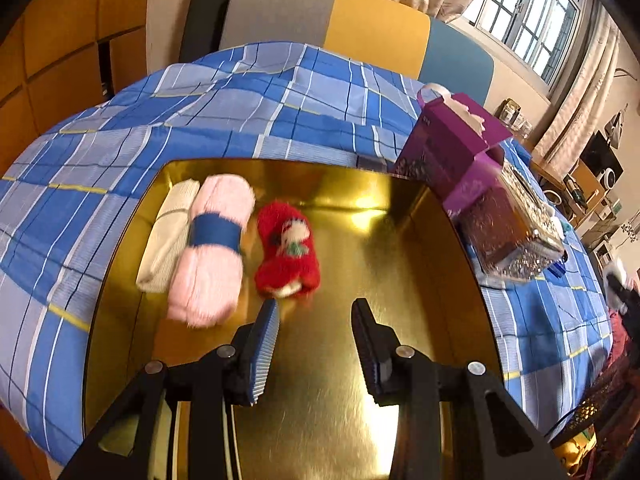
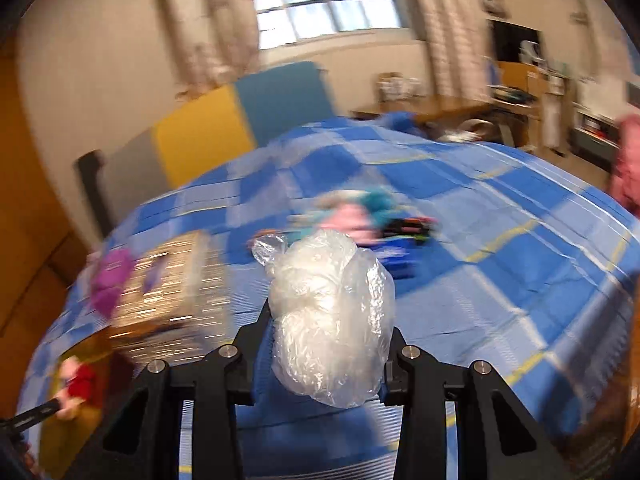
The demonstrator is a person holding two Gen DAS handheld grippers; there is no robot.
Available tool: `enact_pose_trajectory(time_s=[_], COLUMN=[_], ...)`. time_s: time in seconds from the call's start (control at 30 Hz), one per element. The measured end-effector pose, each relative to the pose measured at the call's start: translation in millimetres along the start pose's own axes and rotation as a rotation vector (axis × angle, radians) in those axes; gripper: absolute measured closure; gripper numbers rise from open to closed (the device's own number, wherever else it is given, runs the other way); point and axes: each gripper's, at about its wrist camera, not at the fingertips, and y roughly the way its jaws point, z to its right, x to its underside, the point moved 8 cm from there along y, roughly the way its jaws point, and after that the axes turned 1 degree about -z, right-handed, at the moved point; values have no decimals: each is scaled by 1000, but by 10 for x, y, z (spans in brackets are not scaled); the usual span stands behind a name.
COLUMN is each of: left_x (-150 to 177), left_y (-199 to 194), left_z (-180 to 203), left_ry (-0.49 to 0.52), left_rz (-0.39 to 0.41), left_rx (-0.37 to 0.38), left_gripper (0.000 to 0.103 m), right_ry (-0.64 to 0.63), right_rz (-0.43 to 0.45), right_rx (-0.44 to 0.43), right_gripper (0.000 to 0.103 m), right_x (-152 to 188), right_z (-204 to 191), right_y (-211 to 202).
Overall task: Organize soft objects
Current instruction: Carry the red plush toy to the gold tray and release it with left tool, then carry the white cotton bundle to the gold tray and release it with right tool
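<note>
In the left wrist view the left tool [image 1: 314, 312] stands released over the gold tray [image 1: 400, 208], the red plush roll [image 1: 287, 254] lying free beside the pink roll [image 1: 212, 248]; in the right wrist view the right tool [image 2: 326, 344] grips a plastic-wrapped bundle [image 2: 330, 320] above the bed [image 2: 500, 280], best carried past the glittery box [image 2: 168, 292] to the tray's bare half.

Glossy gold metal tray [image 1: 400, 240], fuzzy socks [image 1: 288, 256]
</note>
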Motion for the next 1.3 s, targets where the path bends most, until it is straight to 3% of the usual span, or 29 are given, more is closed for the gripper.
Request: enact_pose_trajectory(time_s=[0.27, 0.5, 0.67, 0.87, 1.17, 1.27, 1.3], left_x=[100, 187, 220, 254, 268, 265, 262], left_y=[-109, -112, -140, -172, -219, -226, -231], left_z=[-83, -193, -248, -288, -414, -420, -419], left_ry=[12, 0, -2, -5, -33, -35, -36], left_rz=[14, 0, 4, 3, 5, 5, 7], left_rx=[-9, -17, -25, -21, -24, -24, -24], left_gripper=[66, 66, 66, 66, 66, 66, 66], right_ry=[-161, -292, -389, -446, -459, -471, -469], right_rz=[-74, -193, -286, -379, -463, -478, -482], right_rx=[-241, -363, -405, -388, -343, -323, -325], right_gripper=[63, 63, 62, 62, 59, 48, 39], right_x=[286, 706, 994, 1210, 1361, 1407, 1414], right_z=[-1396, -2342, -2903, -3315, -3503, -3516, -3523], right_y=[-23, 142, 397, 878, 1324, 1407, 1429])
